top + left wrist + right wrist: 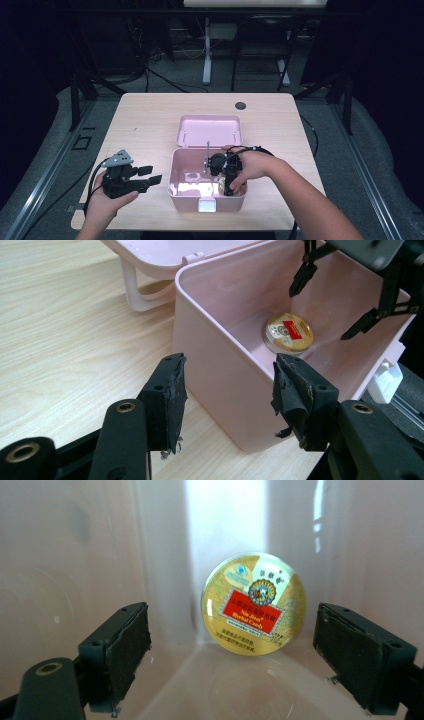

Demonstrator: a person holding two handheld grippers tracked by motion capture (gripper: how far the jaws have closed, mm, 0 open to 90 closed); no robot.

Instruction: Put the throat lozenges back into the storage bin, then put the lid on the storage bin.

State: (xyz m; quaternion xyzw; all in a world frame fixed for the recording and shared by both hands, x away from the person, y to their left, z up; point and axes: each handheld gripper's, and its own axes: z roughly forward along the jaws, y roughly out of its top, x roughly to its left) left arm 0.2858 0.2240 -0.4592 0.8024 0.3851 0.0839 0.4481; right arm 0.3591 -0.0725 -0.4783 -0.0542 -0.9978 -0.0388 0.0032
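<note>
A pink box point(172, 172) stands open on the wooden table, its lid point(210, 131) laid back behind it. A round gold tin point(252, 605) with a red label lies flat on the box floor near a wall; the left gripper view catches this tin point(289, 333) too. My right gripper point(235, 630) points down inside the box point(75, 555), open, its pads apart on either side of the tin without touching it. My left gripper point(150, 175) is held just left of the box, open and empty, jaws facing the box wall point(215, 340).
A white latch point(206, 205) sits on the box's front wall. A dark round grommet point(240, 105) marks the far table edge. Bare tabletop lies to the left of and behind the box. Table legs and cables stand beyond the table.
</note>
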